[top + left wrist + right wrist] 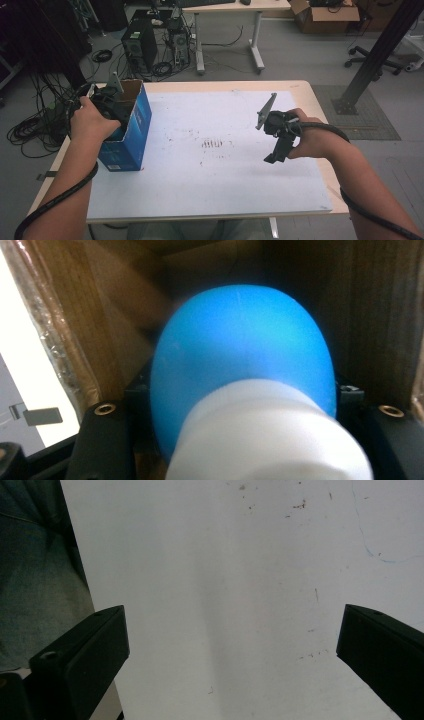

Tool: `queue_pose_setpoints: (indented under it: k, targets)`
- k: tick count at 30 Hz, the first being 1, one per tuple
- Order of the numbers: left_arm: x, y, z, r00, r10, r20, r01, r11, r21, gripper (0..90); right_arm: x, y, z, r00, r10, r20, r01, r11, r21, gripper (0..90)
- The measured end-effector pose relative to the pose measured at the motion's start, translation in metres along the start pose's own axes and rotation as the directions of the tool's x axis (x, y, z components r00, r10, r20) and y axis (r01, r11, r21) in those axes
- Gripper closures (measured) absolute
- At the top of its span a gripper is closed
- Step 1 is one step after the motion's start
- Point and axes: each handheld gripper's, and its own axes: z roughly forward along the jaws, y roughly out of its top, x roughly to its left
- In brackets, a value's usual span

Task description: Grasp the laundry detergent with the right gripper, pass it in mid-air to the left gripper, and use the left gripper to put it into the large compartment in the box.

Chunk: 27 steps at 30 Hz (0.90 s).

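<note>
The left tool [107,100] reaches down into the open top of the blue cardboard box [132,135], its jaws pinching a blue bottle with a white cap [240,370]; in the left gripper view the bottle sits inside the box's brown walls. The box stands upright near the table's [215,200] left edge, toward the far left corner. The right tool [272,155] hangs above the bare white tabletop toward the right edge, jaws spread wide with nothing between them.
</note>
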Motion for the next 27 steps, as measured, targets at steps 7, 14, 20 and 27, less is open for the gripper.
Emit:
queue_pose_setpoints:
  k: [7,14,20,27]
  targets:
    - [0.0000,-0.0001,-0.0004,0.9999,-0.009,-0.012,0.009,0.9999,-0.004,35.0,0.0006,-0.0017,-0.0011,1.0000,0.006,0.001,-0.006,1.000,-0.002,0.3]
    - [0.0001,-0.0002,-0.0010,0.9998,-0.018,-0.003,0.018,0.9998,-0.010,32.8,0.0004,-0.0037,-0.0007,0.9999,0.011,-0.001,-0.011,1.000,-0.004,0.3]
    - [-0.0011,0.0002,-0.0033,0.9998,-0.019,-0.009,0.019,0.9997,-0.015,31.5,0.0003,-0.0039,0.0002,1.0000,0.007,-0.003,-0.007,1.000,-0.008,0.3]
    - [-0.0003,0.0004,-0.0039,0.9997,-0.024,-0.006,0.024,0.9996,-0.012,31.5,0.0002,-0.0053,0.0006,0.9999,0.014,-0.001,-0.014,1.000,-0.011,0.3]
